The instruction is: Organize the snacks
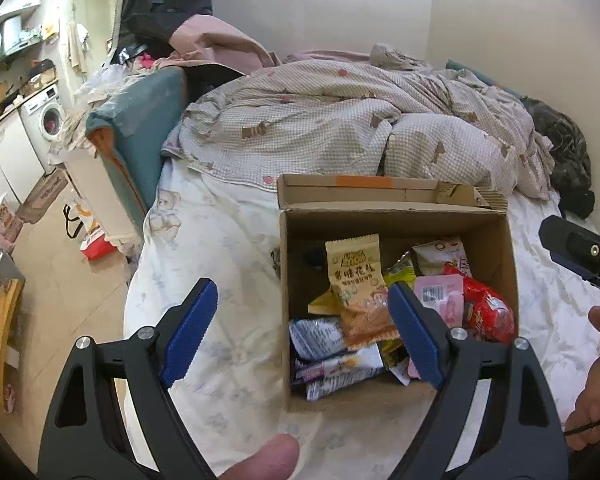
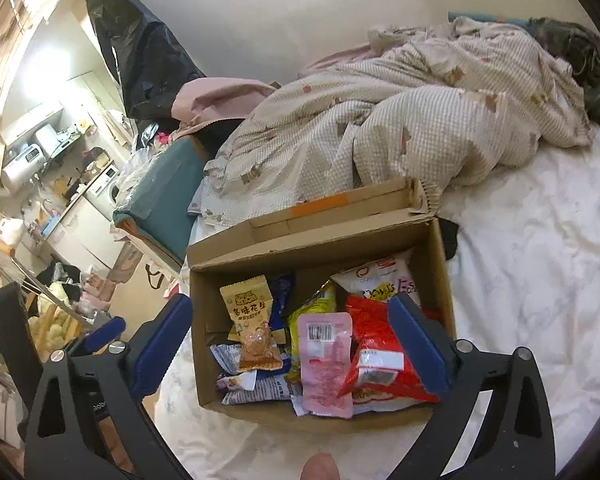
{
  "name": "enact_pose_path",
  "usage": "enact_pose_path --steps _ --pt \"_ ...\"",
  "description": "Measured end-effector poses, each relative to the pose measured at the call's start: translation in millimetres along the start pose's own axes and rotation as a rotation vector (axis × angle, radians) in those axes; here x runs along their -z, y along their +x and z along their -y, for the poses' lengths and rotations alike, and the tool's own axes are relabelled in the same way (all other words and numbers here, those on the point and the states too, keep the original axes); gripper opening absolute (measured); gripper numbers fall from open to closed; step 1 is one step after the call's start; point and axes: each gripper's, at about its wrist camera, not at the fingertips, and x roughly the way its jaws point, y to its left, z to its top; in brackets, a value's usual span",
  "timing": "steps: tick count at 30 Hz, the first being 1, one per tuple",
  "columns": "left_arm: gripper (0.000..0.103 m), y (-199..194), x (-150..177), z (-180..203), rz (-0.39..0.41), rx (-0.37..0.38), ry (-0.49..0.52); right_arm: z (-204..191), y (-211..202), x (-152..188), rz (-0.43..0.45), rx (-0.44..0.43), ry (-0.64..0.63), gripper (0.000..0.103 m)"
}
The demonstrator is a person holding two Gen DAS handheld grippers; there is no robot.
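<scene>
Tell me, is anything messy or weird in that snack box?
Yes. The snack packets lie jumbled in the cardboard box, overlapping at odd angles. The pink packet slants across others, and the tan peanut packet leans tilted. The box's far flap edge looks torn. Nothing has spilled onto the bed sheet.

The left gripper [image 1: 303,328] is held wide apart above the bed [image 1: 220,248], with nothing between its blue pads. Just beyond and partly behind its right finger an open cardboard box [image 1: 496,240] is seen, filled with snack packets: a tan peanut packet [image 1: 356,276], a pink packet [image 1: 444,296], a red bag [image 1: 488,312].
</scene>
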Motion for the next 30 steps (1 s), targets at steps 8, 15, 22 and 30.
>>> enact_pose_path --steps 8,15,22,30 --pt "0.092 -27.5 22.3 -6.1 -0.019 -0.008 -0.002 -7.4 -38.5 28.9 0.014 0.072 -0.028 0.103" --pt "0.1 -48.4 48.7 -14.5 -0.036 0.018 -0.03 -10.9 -66.5 58.5 0.018 0.14 -0.052 0.103" --pt "0.103 -73.5 77.1 -20.3 -0.025 0.038 -0.039 -13.0 -81.8 90.4 0.02 0.196 -0.063 0.103" --pt "0.103 -96.0 94.1 -12.6 0.118 0.006 0.01 -26.2 -95.2 119.0 0.127 0.265 -0.126 0.103"
